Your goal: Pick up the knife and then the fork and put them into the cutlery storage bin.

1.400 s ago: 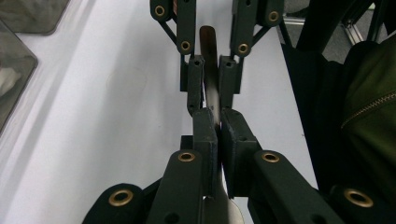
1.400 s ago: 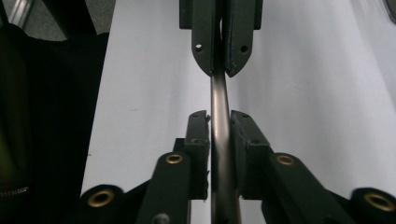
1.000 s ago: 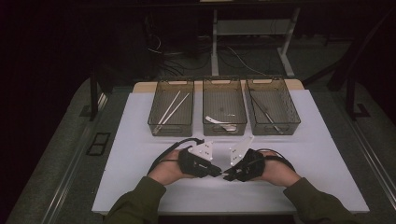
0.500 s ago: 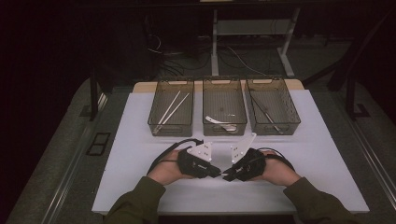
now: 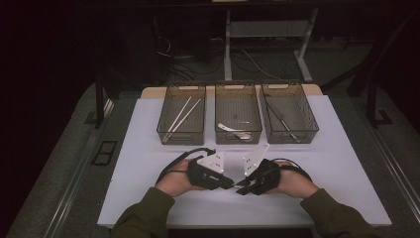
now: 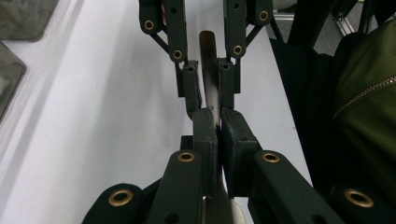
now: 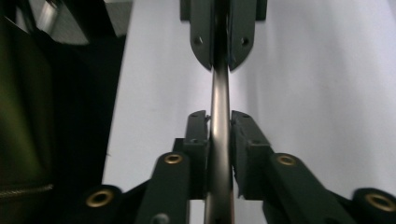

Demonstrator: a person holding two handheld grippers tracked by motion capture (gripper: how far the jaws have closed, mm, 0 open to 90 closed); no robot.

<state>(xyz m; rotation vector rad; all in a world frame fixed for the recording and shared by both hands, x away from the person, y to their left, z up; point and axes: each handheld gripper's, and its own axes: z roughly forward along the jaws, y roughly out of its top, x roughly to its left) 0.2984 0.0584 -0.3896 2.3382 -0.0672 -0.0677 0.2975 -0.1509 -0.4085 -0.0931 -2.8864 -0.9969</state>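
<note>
1. Low over the near part of the white table (image 5: 148,148), the left gripper (image 5: 229,184) and the right gripper (image 5: 241,187) meet tip to tip.
2. A slim metal utensil (image 7: 219,93) runs between them, its type hard to tell.
3. In the left gripper view, the left jaws are clamped tight on one end of the utensil (image 6: 210,84).
4. In the right gripper view, the right jaws have just been opening; the utensil lies between them with slight gaps at the pads.
5. Three clear bins (image 5: 237,87) stand in a row farther back, holding chopsticks (image 5: 183,115), white cutlery (image 5: 233,130) and other utensils.
</note>
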